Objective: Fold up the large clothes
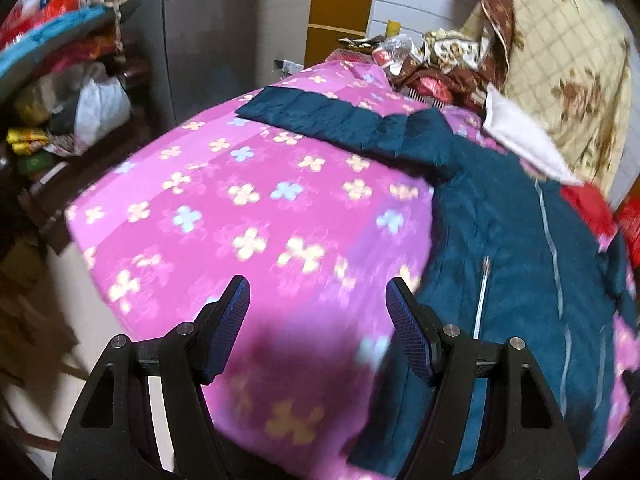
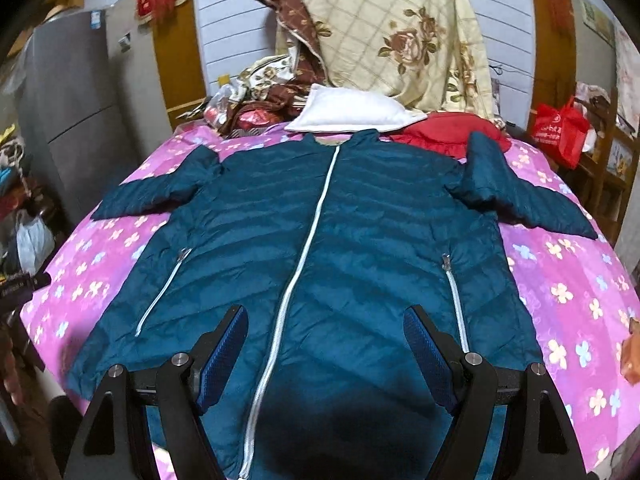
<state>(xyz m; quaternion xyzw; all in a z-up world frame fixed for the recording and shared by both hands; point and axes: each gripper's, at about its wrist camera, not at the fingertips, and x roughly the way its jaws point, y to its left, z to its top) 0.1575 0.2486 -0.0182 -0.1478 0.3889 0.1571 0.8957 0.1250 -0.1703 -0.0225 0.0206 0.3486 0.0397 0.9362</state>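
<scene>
Right wrist view gave me the whole scene at once: the pink flowered bedspread covered the bed, and the teal puffer jacket lay spread flat on it, front side up, zipped, collar toward the far end and both sleeves stretched out to the sides. Behind the collar I saw a cream floral quilt heaped against the wall, with a white pillow just in front of it, touching the jacket's collar area, and a red garment beside that. A grey cabinet stood off to the left of the bed. The jacket's pale centre zipper ran from collar to hem. My right gripper hovered over the lower front of the jacket, its jaws spread wide, holding nothing. From the left wrist camera, blurred, my left gripper hung over the bedspread just beside the jacket's side edge, likewise released and empty, with cluttered shelves beyond the bed.
</scene>
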